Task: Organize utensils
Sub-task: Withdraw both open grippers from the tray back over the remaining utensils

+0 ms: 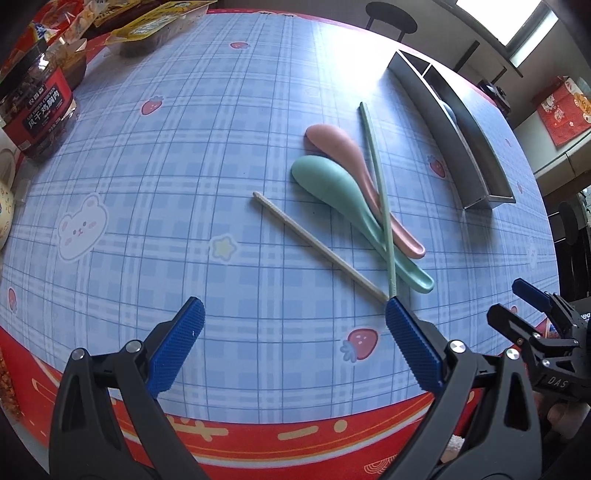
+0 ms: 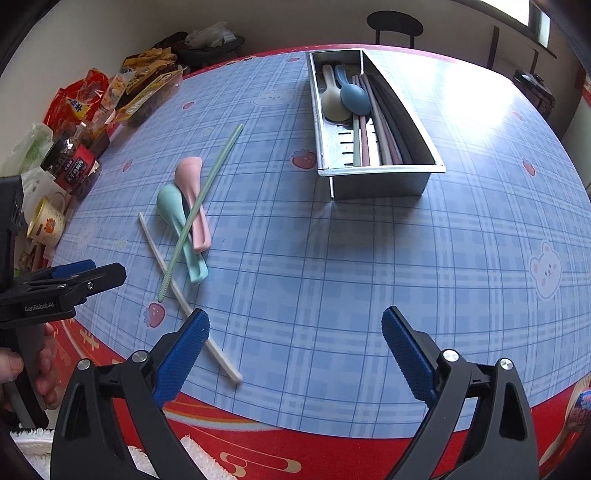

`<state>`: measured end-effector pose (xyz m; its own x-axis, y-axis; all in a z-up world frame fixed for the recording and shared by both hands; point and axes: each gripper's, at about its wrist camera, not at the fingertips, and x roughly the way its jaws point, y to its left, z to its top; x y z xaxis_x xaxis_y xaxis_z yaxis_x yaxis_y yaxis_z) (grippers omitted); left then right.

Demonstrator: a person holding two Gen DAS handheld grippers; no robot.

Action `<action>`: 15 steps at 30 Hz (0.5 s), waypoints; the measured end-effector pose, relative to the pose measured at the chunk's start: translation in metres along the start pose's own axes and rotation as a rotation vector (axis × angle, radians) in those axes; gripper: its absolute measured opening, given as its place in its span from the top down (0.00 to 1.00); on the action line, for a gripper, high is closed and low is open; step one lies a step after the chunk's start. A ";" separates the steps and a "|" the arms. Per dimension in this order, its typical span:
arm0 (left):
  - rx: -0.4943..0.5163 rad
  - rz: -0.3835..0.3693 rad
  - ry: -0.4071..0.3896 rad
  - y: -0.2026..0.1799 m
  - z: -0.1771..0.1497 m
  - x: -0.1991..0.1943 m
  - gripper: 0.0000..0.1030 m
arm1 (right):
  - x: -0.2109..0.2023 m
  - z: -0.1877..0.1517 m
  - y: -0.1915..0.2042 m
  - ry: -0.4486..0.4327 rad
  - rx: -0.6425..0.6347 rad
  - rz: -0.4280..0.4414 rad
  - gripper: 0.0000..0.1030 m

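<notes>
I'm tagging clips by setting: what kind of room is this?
Probably a home dining area. A table with a cartoon plaid tablecloth holds a steel utensil caddy, loose spoons and chopsticks, and snack packets at its edge; a chair stands beyond.

The utensil tray [image 2: 376, 177] is shiny brushed metal. The pink spoon [image 1: 347, 155] and green spoon [image 1: 332, 184] look matt, smooth plastic. The tablecloth [image 2: 332, 258] is glossy, and the gripper pads [image 1: 183, 343] are ribbed.

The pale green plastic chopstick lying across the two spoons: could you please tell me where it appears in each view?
Left wrist view: the pale green plastic chopstick is right of centre, running steeply down across the pink spoon and green spoon.
Right wrist view: it lies left of centre, slanting diagonally across the same spoons.
Shared landmark: the metal utensil tray.
</notes>
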<state>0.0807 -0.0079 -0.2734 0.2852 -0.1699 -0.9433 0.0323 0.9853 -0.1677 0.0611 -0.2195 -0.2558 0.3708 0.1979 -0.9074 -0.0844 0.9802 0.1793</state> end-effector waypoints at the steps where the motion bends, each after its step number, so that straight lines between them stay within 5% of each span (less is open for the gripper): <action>1: 0.016 0.009 -0.011 -0.004 0.002 0.001 0.06 | 0.002 0.001 0.003 0.001 -0.018 -0.002 0.15; 10: 0.027 0.082 -0.022 -0.013 0.023 0.021 0.08 | 0.017 0.000 0.010 0.011 -0.092 -0.016 0.17; 15: 0.003 0.087 0.015 -0.017 0.031 0.031 0.27 | 0.017 0.006 0.007 0.000 -0.088 -0.003 0.20</action>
<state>0.1183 -0.0295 -0.2905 0.2726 -0.0837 -0.9585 0.0112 0.9964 -0.0839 0.0723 -0.2097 -0.2674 0.3709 0.1951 -0.9079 -0.1645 0.9760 0.1426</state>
